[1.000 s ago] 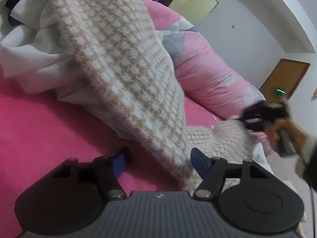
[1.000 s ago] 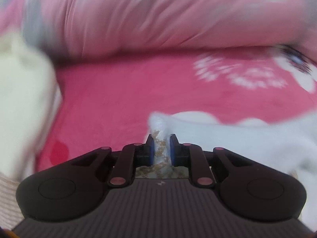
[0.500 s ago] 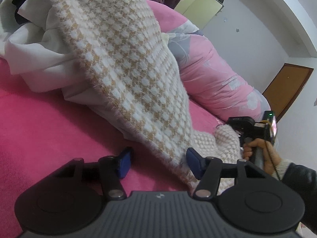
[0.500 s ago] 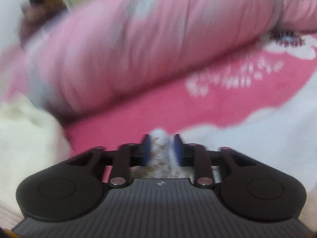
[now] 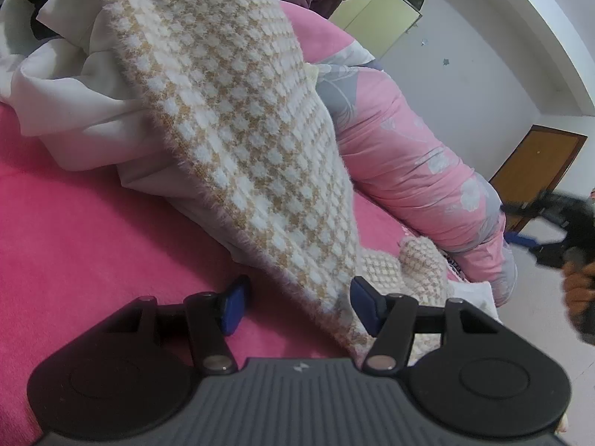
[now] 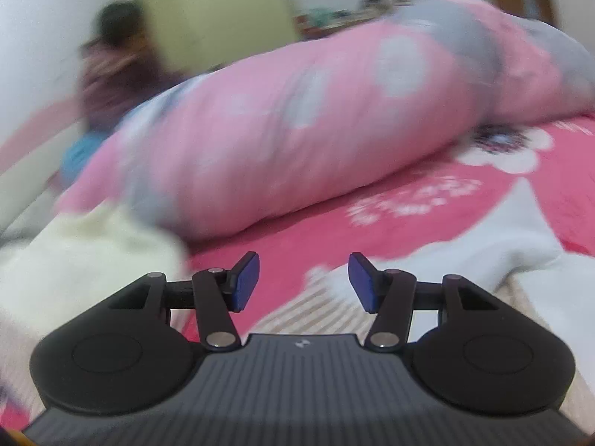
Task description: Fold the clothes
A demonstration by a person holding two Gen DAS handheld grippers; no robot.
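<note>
Tan-and-white checked knit garment (image 5: 238, 119) lies draped on the pink bed (image 5: 81, 230), its edge between the left gripper (image 5: 297, 306)'s half-open fingers for regrasping; right gripper (image 6: 303, 282), just opening, holds nothing.

no readable text, labels, brands or numbers anywhere in either view

**Right wrist view: open gripper above the bed**

The right gripper (image 6: 303, 284) has just been opening; its blue pads (image 6: 247, 280) stand apart with nothing between them. Below it lies a knitted garment (image 6: 297, 304) on the pink bedsheet (image 6: 409, 215). Beyond the sheet rests a rolled pink quilt (image 6: 297, 130). A blurred person (image 6: 111, 63) sits behind the quilt's left end.
</note>
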